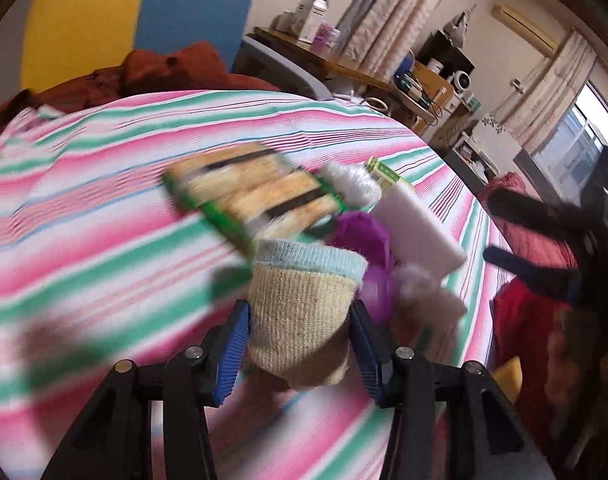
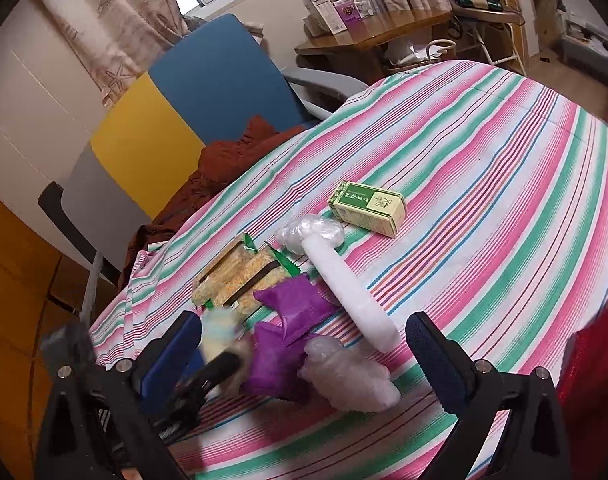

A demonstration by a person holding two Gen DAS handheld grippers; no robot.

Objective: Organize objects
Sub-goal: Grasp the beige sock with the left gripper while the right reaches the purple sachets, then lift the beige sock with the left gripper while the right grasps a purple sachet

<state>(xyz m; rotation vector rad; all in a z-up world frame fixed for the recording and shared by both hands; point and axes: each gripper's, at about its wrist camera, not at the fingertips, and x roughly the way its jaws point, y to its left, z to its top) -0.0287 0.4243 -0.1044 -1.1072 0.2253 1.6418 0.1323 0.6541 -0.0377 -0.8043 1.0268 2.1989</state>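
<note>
**Sock in the left gripper's fingers over a striped bed**

A pink, green and white striped bedsheet is covering the bed, with the objects lying clustered on it. A long white foam block is lying between a flat green packet of yellow grain bars and a small green-and-cream cardboard box, which is sitting apart. Two purple pouches are touching a crumpled clear plastic bag just beside them. The left gripper is clamping its blue fingers on a beige knitted sock with a light-blue cuff, near the packet. The right gripper is hovering above the pouches, fingers wide apart, holding nothing.
</note>
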